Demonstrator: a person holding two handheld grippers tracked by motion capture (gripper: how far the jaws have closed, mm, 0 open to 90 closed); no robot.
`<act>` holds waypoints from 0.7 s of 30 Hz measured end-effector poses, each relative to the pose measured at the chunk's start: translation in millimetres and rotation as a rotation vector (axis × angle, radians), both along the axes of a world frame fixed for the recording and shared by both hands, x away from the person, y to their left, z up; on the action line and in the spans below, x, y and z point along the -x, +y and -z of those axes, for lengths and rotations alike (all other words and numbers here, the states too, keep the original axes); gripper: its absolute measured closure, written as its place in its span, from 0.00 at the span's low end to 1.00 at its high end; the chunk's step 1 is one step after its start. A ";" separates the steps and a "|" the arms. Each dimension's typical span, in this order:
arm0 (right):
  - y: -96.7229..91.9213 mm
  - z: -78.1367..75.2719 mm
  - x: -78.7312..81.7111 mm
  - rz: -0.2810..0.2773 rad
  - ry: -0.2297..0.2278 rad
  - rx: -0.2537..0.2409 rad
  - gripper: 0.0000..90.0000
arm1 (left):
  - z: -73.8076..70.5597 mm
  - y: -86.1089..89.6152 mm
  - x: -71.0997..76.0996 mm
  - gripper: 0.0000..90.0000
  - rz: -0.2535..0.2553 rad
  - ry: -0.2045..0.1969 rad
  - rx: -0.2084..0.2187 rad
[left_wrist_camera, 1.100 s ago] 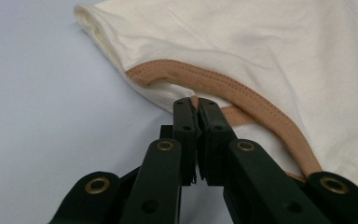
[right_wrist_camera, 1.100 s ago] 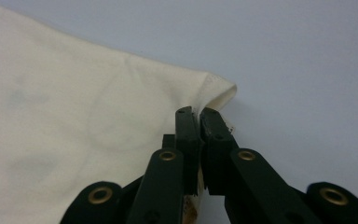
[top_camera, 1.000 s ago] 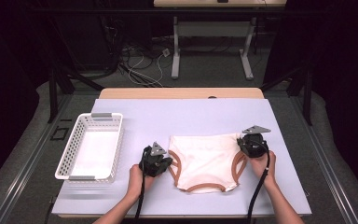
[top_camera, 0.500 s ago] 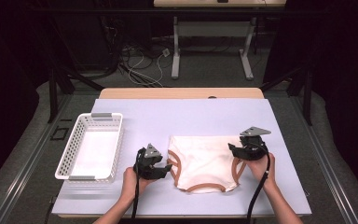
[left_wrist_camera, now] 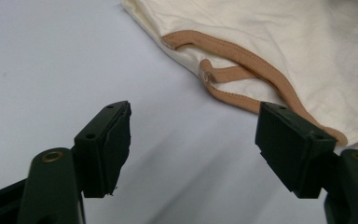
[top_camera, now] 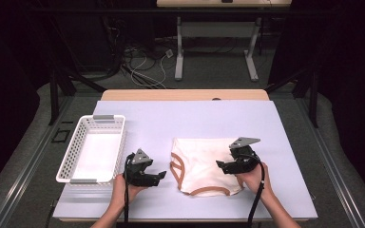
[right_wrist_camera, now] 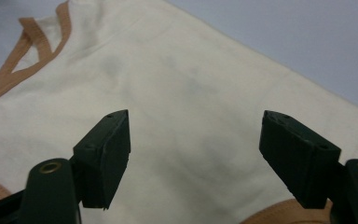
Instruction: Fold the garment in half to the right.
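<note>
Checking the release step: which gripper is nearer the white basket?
Left. The left gripper hangs open just right of the basket, short of the cream garment. The right gripper hangs open over the garment's far side.

The garment [top_camera: 204, 164] is cream-white with tan-brown trim along its edges and no printed pattern. The table [top_camera: 190, 118] surface is plain pale lavender-grey, with a light wood strip at its far edge. The basket [top_camera: 92, 148] is white with grey handles; both grippers are black.
</note>
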State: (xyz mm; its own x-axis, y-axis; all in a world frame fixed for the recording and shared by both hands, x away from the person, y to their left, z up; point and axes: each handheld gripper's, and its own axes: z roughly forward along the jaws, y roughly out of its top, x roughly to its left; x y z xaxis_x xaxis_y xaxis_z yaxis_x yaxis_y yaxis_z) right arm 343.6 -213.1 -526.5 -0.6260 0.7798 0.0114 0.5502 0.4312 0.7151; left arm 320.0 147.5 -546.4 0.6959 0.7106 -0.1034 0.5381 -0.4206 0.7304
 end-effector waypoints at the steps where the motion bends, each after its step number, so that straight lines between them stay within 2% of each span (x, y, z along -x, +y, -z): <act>1: 3.3 0.3 2.0 -0.007 -0.005 -0.013 0.26 | -0.2 0.5 0.1 0.26 0.001 0.000 -0.005; 6: 16.6 -1.0 9.7 -0.055 0.011 -0.019 0.23 | -0.9 0.5 0.1 0.17 0.011 -0.016 -0.005; 10: 28.6 0.5 14.8 -0.093 0.024 -0.018 0.20 | -0.6 -0.1 -0.5 0.14 0.027 -0.001 -0.009; 18: 48.4 3.1 23.3 -0.173 0.053 -0.014 0.17 | 0.4 2.2 -2.5 0.08 0.014 0.001 -0.011; 19: 51.6 3.7 26.0 -0.160 0.065 -0.027 0.16 | 0.5 2.3 -2.6 0.08 0.013 0.001 -0.012; 20: 52.5 4.0 25.5 -0.185 0.061 -0.015 0.16 | 0.6 2.2 -2.5 0.07 0.011 0.002 -0.011; 21: 54.4 4.6 26.4 -0.180 0.058 -0.021 0.15 | 0.7 2.2 -2.5 0.07 0.010 0.002 -0.009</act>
